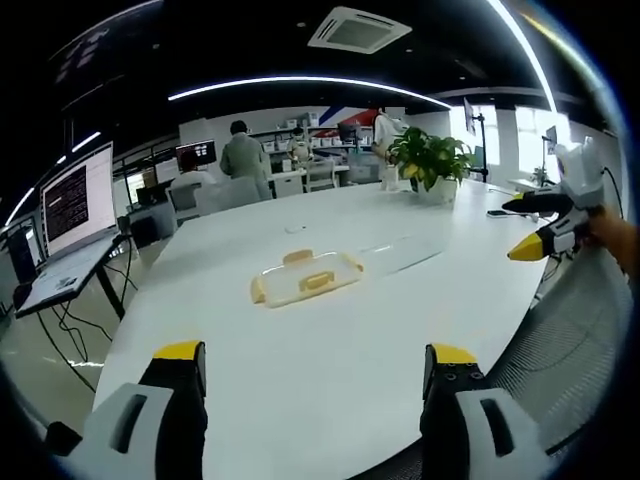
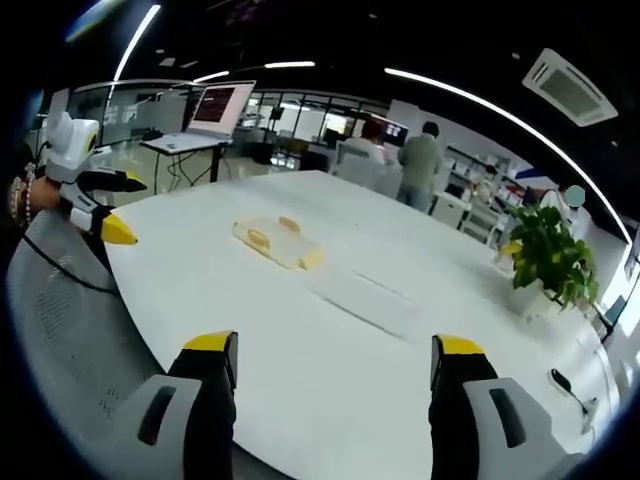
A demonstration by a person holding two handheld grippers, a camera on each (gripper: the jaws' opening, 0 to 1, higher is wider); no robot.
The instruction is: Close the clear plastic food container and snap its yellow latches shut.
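In the left gripper view, the left gripper (image 1: pixel 315 375) is held above the near edge of the desk (image 1: pixel 330 400), its yellow-tipped jaws spread wide with nothing between them. The container (image 1: pixel 305 277) is seen well beyond the jaws, near the middle of the desk, clear with yellow latches (image 1: pixel 316 281) on its sides; whether its lid is seated cannot be told. A clear flat sheet (image 1: pixel 400 254) lies just beside it, toward the plant (image 1: pixel 432 158) that stands at the far edge. The right gripper (image 1: pixel 550 225) is held at the right edge of the desk, well apart from the container, its jaws spread. A laptop (image 1: pixel 70 215) on a stand is seen off the left edge, and people are seated at desks far behind. In the right gripper view, the right gripper (image 2: pixel 335 365) is likewise held over the near edge with jaws wide and empty. The container (image 2: pixel 277 241) lies well ahead toward the far left of the desk (image 2: pixel 330 400), with the sheet (image 2: pixel 365 296) beside it. The left gripper (image 2: pixel 95 200) is seen at the left edge, jaws apart, and the plant (image 2: pixel 548 258) at the far right.
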